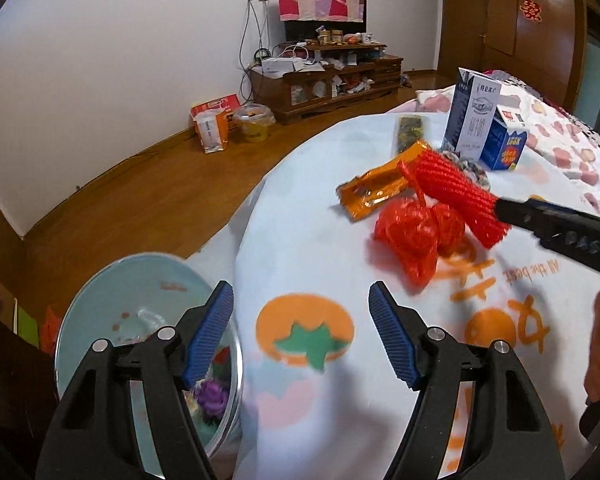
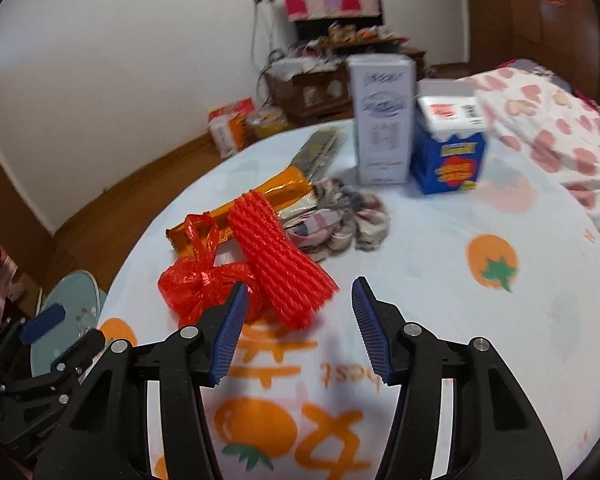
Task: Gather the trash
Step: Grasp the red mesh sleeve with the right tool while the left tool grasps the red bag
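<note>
Trash sits in a loose heap on the printed sheet (image 2: 440, 280). A red foam net (image 2: 284, 264) lies slanted across a red mesh bag (image 2: 196, 284) and an orange wrapper (image 2: 276, 188), with a crumpled rag (image 2: 340, 220) just beside them. We see the right tool (image 2: 300, 283) with its fingers apart and the near end of the net reaching between their tips. The finger on the right stands clear of the net. Motion blur keeps us from saying whether the other finger touches it, so we read no grip.

Behind the heap, a white carton (image 2: 384, 120) and a blue carton (image 2: 448, 160) stand upright, touching. The sheet to their right is bare up to a pink-heart blanket (image 2: 540, 128).

Our left tool (image 1: 300, 285) hangs with its fingers spread wide on nothing, over the sheet's rounded left edge. Below that edge stands a pale blue bin (image 1: 140, 292) with scraps inside. Past it, open wooden floor (image 1: 140, 192) runs to the wall.
</note>
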Action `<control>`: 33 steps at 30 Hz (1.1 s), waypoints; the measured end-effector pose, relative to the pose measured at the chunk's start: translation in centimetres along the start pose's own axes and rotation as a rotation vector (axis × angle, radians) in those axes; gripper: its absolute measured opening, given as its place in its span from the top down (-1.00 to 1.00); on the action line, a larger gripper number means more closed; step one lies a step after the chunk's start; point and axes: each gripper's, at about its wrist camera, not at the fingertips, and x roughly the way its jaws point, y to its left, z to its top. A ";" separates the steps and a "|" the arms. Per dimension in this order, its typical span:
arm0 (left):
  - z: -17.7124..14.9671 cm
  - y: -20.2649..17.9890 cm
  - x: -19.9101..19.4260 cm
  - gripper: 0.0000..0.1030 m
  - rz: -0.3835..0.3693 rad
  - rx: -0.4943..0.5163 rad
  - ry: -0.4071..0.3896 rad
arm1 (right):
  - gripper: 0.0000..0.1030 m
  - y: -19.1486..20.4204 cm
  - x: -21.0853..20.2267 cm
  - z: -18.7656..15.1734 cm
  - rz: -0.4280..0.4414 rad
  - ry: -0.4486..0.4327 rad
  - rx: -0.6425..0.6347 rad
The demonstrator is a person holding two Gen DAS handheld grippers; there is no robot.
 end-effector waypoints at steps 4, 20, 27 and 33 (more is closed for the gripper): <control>0.8 -0.3 1.0 -0.35 -0.012 0.006 0.005 | 0.40 0.2 2.5 0.2 0.028 0.062 -0.053; 3.3 -5.2 3.7 -0.35 -0.147 0.038 -0.041 | 0.57 -6.6 -5.1 -4.8 -0.110 -0.089 0.137; 3.0 -6.9 6.4 0.14 -0.179 0.024 0.035 | 0.57 -7.7 -5.5 -6.9 -0.170 -0.069 0.178; 2.8 -7.2 5.5 0.59 -0.202 0.040 0.015 | 0.57 -7.4 -5.6 -7.9 -0.158 -0.060 0.215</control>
